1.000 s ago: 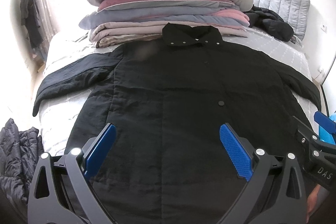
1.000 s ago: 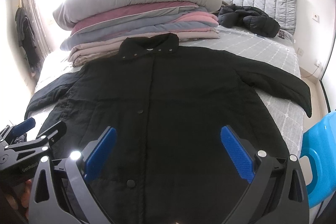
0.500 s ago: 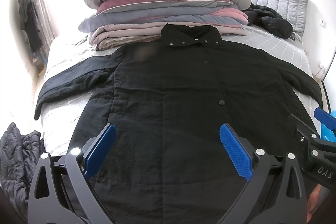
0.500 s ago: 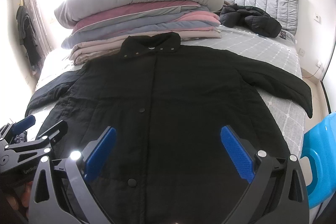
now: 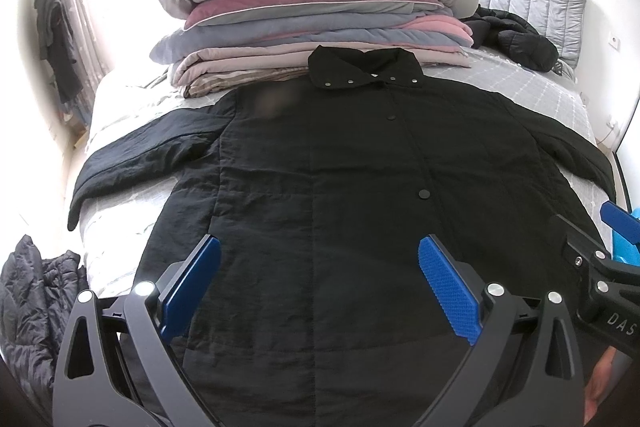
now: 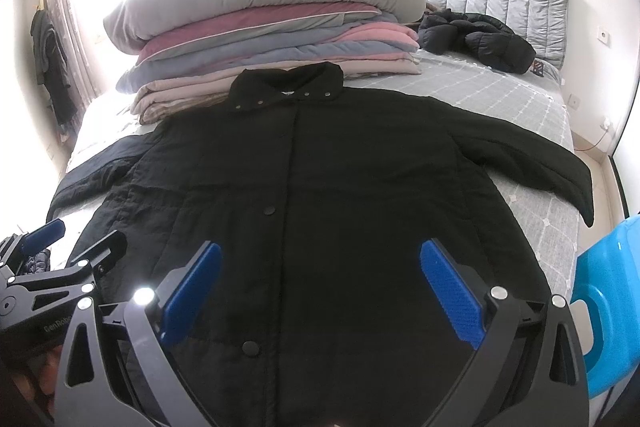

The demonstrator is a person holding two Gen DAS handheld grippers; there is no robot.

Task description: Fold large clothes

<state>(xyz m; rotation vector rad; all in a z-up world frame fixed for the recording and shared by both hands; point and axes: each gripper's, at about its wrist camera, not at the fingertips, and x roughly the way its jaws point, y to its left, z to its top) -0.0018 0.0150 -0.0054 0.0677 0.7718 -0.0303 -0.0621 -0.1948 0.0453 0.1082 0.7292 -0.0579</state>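
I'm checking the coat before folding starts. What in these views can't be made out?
- Black coat hem: both views, hidden by the open left gripper and right gripper.
- Blurred patch near its left shoulder, left wrist view.
- Window area: overexposed.

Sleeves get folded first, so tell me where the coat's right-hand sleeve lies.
In the right wrist view the sleeve stretches right across the grey bedspread, its cuff near the blue chair.

The left tool has matte black triangular-cutout arms, silver screws and ribbed blue pads; the right tool is built alike, black with blue pads; white lettering "DAS" marks its side, "GenRobo" the left one's; skin shows beneath both.
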